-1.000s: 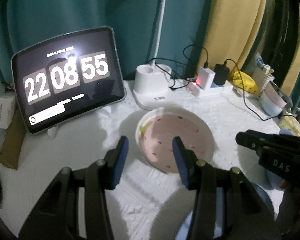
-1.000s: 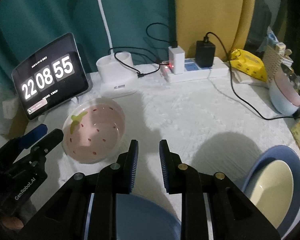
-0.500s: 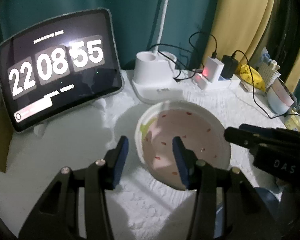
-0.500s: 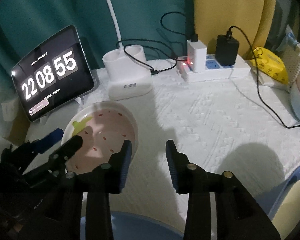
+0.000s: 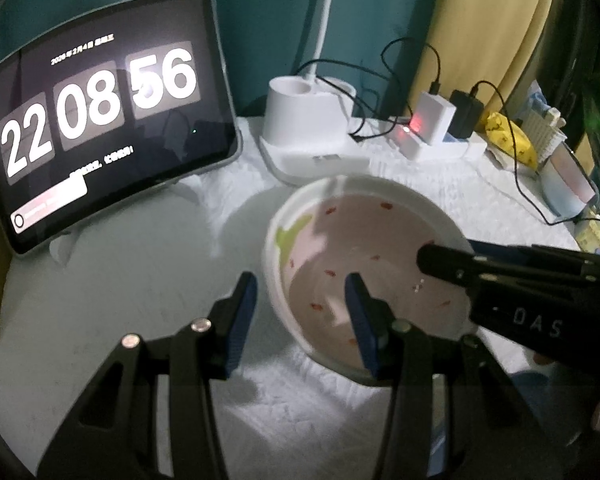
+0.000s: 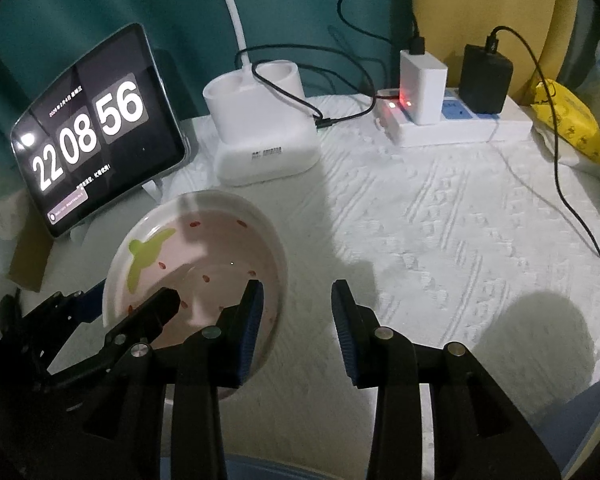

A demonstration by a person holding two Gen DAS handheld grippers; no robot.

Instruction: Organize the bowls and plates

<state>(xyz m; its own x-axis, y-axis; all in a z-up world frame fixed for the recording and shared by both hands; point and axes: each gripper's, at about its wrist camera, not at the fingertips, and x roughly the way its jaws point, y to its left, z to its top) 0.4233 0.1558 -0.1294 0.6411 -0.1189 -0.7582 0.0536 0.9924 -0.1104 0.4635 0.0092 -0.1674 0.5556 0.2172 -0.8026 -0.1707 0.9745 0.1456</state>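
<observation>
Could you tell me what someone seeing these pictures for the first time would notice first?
Probably the glowing tablet clock reading 22 08 56, propped at the back left of the white cloth. Next, the pink strawberry-patterned plate in front of it, with the open left hand-held gripper straddling its near-left rim and the open right hand-held gripper straddling its right rim. Behind stands a white lamp base, with a power strip to its right.

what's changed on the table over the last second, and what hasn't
Both grippers moved in on the pink strawberry plate. The left gripper now straddles its left rim, and the right gripper, jaws widened, straddles its right rim. Neither has closed on it yet. The tablet clock ticked from 55 to 56. The plate, lamp base and power strip stayed where they were.
</observation>
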